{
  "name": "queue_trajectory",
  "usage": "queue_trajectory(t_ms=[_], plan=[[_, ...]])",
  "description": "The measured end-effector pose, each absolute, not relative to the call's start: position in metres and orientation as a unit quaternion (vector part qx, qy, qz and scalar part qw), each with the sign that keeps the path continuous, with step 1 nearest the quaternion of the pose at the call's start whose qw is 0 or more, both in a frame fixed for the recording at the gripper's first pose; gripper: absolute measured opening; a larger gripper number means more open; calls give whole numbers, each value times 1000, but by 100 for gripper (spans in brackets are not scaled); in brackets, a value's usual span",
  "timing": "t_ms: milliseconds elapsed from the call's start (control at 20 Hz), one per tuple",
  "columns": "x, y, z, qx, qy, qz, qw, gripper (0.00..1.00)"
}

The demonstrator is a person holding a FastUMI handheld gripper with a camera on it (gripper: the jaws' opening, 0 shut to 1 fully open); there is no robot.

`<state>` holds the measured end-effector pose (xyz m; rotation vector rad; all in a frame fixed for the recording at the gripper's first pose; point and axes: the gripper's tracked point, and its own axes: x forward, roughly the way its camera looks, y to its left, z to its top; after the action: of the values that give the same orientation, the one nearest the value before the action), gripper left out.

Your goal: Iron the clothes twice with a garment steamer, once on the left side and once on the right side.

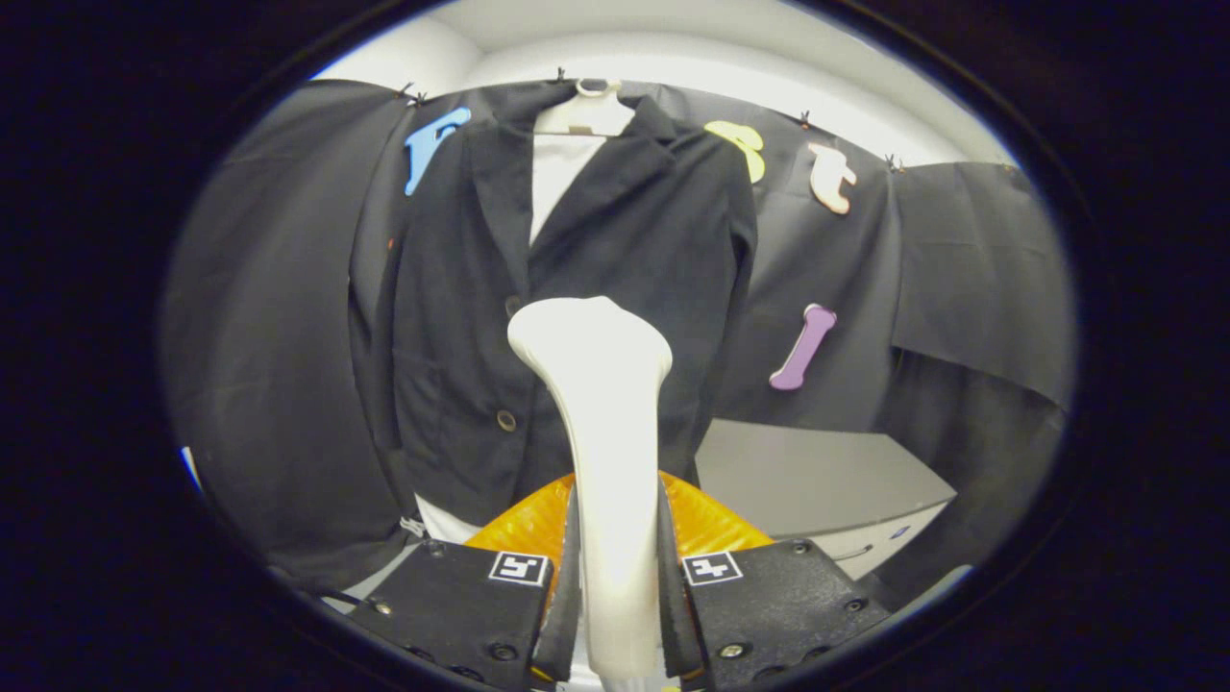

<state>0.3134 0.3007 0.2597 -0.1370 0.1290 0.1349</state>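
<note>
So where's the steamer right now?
In the gripper view, the steamer is clamped between the gripper fingers, its head in front of the hanging black jacket.

The hand-held gripper (pixel 615 586) points forward and its two fingers stand close together, one on the left and one on the right. Both fingers press on the white plastic handle of the garment steamer (pixel 605 461), which stands upright between them. The inner pads (pixel 569 577) lie flat against the sides of the handle.
</note>
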Motion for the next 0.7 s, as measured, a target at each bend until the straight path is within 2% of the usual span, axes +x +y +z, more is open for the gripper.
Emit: queue_trajectory(t_ms=[350,700], plan=[[324,350,369,-59,-3,82,995,37],[330,397,429,-67,-39,83,994,37]])
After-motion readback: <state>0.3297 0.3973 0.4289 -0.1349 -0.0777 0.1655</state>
